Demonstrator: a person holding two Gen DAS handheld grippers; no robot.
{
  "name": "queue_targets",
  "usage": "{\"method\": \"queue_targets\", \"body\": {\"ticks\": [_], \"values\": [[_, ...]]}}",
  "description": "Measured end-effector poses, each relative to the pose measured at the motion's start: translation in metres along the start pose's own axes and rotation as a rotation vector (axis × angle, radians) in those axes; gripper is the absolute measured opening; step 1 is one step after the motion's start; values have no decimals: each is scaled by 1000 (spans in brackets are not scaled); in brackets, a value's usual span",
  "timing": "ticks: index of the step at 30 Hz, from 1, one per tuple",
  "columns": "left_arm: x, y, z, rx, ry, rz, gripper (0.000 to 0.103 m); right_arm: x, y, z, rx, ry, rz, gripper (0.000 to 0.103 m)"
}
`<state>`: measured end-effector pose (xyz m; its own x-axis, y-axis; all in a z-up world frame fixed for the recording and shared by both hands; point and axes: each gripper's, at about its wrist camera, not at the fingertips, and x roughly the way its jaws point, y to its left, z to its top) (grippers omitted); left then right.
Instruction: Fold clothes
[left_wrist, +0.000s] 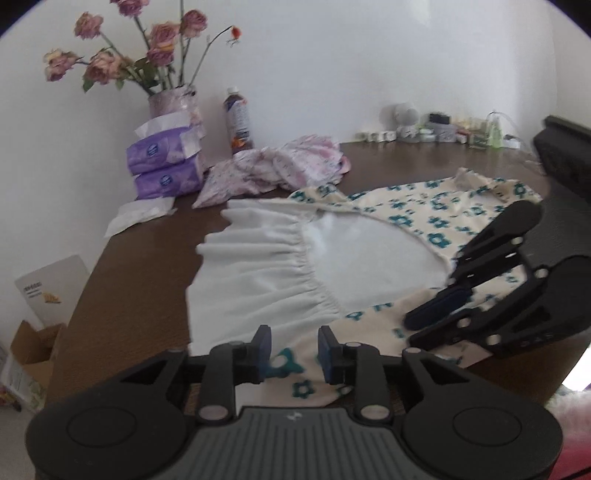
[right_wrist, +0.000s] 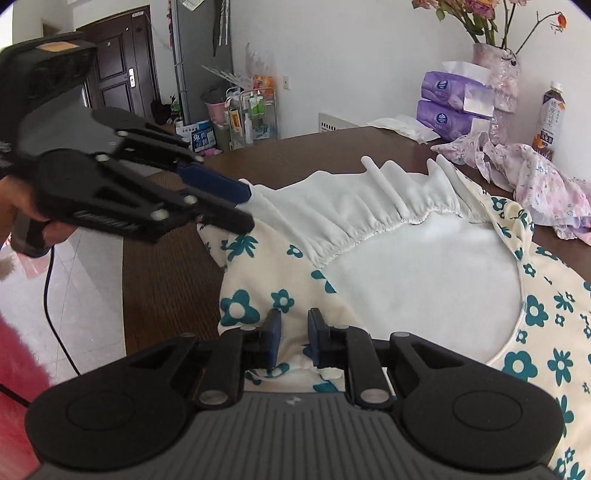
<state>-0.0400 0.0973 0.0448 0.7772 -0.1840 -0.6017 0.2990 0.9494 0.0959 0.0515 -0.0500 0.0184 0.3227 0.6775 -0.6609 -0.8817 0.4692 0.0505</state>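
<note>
Cream floral garment spread on the brown table, both grippers at its near edge.

A pale vase (left_wrist: 173, 101) held dried pink roses (left_wrist: 125, 48). The soft cream garment (right_wrist: 546, 314), printed with teal flowers, lay flat on the wooden table (left_wrist: 140, 295) with its gathered white lining (left_wrist: 258, 266) exposed. The left gripper (left_wrist: 294, 349) had its jaws spread over the hem; the right gripper (right_wrist: 294, 341) likewise, with cloth bunched between them.

Dark brown wooden table (left_wrist: 140, 295) carries it all: a cream garment with teal flowers (right_wrist: 546, 317) spread flat, a crumpled pink floral garment (left_wrist: 280, 166) behind it, two stacked purple tissue packs (left_wrist: 166, 166), a vase of dried roses (left_wrist: 173, 99), a drink bottle (left_wrist: 238, 122), and loose white tissue (left_wrist: 140, 214).
</note>
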Motion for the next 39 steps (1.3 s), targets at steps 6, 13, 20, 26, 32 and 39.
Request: {"method": "queue_targets", "body": {"ticks": [6,13,20,26,32,39], "values": [[17,-26,0,46,55,-96,27,-3,3,-4,2,-20,-9,16],[28,-8,-16,-66,78,-93,32,-12,-1,-10,19,-30,-34,16],[18,-6,-14,-51,79,-100,31,-21,-6,-20,47,-39,-58,16],[1,17,-24,-78,147,4,26,-20,-11,-20,74,-40,-36,16],[20,23,-19,-21,145,74,24,-21,-8,-21,75,-45,-49,16],[25,31,-7,-18,139,84,27,-21,-7,-23,89,-60,-55,16]]}}
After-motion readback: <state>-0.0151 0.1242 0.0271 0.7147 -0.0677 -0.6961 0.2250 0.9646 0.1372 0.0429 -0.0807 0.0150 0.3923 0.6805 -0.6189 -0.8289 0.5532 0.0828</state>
